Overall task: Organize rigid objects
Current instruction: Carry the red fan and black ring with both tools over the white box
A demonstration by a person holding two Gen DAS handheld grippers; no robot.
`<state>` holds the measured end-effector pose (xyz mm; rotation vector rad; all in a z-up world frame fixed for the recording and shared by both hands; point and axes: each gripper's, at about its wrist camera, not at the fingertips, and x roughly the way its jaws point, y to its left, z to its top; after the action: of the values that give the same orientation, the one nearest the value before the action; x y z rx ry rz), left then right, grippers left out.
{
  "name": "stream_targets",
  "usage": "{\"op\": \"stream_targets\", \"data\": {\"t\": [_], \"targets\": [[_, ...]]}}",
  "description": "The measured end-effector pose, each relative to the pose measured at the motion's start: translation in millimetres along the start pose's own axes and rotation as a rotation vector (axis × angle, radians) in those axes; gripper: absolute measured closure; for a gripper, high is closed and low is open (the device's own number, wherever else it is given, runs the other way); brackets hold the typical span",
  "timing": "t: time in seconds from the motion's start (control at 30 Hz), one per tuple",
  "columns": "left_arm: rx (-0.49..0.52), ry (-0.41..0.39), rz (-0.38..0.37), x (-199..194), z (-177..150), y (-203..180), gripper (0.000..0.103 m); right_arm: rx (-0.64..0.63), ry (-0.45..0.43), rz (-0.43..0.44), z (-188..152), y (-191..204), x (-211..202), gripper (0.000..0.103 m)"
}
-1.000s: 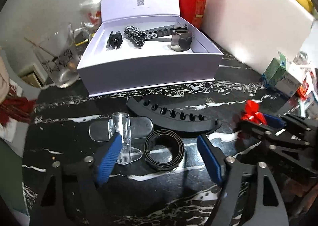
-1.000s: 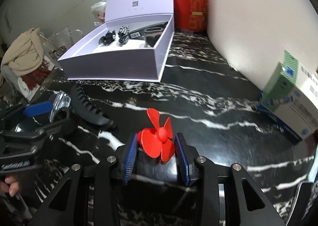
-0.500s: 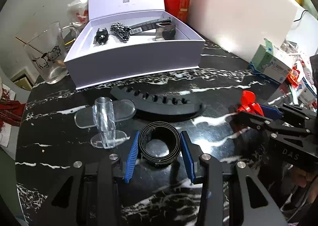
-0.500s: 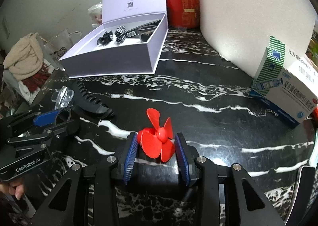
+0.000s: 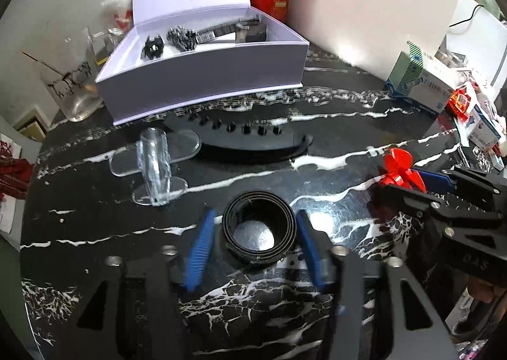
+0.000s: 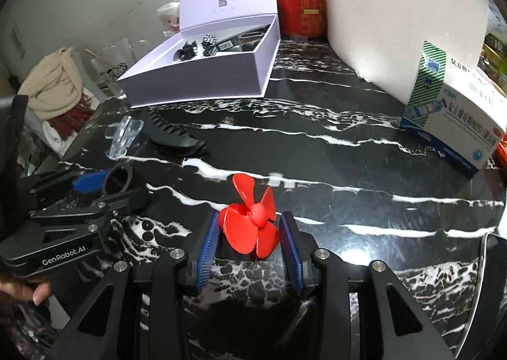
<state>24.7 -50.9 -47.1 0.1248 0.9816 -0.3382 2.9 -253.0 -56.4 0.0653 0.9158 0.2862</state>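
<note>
Left wrist: clear stand [image 5: 155,167], comb [image 5: 253,144] beyond ring [image 5: 259,233].

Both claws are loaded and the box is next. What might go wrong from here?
1. The left claw pinches the coiled black strap only across its sides; the coil may spring open or slip out.
2. The right claw holds the red propeller by thin blades, which might bend or twist loose.
3. The clear stand and black comb clip lie before the open white box; a low pass could knock them.
</note>
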Motion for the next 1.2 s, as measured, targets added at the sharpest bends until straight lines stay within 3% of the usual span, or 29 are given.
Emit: {"op": "stream_targets", "data": {"t": [0.07, 0.1, 0.27, 0.33, 0.37, 0.47, 0.87, 1.2], "targets": [[0.003, 0.001, 0.005, 3.3, -0.5, -1.4, 0.026, -0.003, 0.000, -0.002, 0.5, 0.6, 0.7, 0.056], [0.003, -0.003, 0.013, 4.0, -0.6, -1.7, 0.025, -0.005, 0.000, -0.008, 1.1, 1.5, 1.4, 0.052], [-0.006, -0.031, 0.028, 4.1, -1.0, 0.4, 0.025, -0.044, -0.002, -0.041, 2.6, 8.3, 4.7, 0.051], [-0.014, -0.042, 0.039, 2.7, -1.2, 2.5, 0.033, -0.057, -0.005, -0.050, 2.5, 10.4, 5.5, 0.054], [-0.015, -0.050, 0.062, 1.7, -1.5, 3.0, 0.043, -0.061, -0.006, -0.054, 2.7, 10.7, 5.7, 0.067], [-0.020, -0.061, 0.056, -0.2, -1.3, 4.5, 0.063, -0.054, -0.008, -0.053, 4.5, 10.0, 6.2, 0.067], [-0.044, -0.052, 0.024, -8.1, -9.3, 5.5, 0.063, -0.047, -0.020, -0.013, 0.8, 18.5, -0.5, 0.070], [-0.040, -0.105, 0.051, -35.0, -22.1, 0.1, 0.063, -0.075, -0.062, 0.017, -12.0, 36.7, -19.4, 0.070]]}}
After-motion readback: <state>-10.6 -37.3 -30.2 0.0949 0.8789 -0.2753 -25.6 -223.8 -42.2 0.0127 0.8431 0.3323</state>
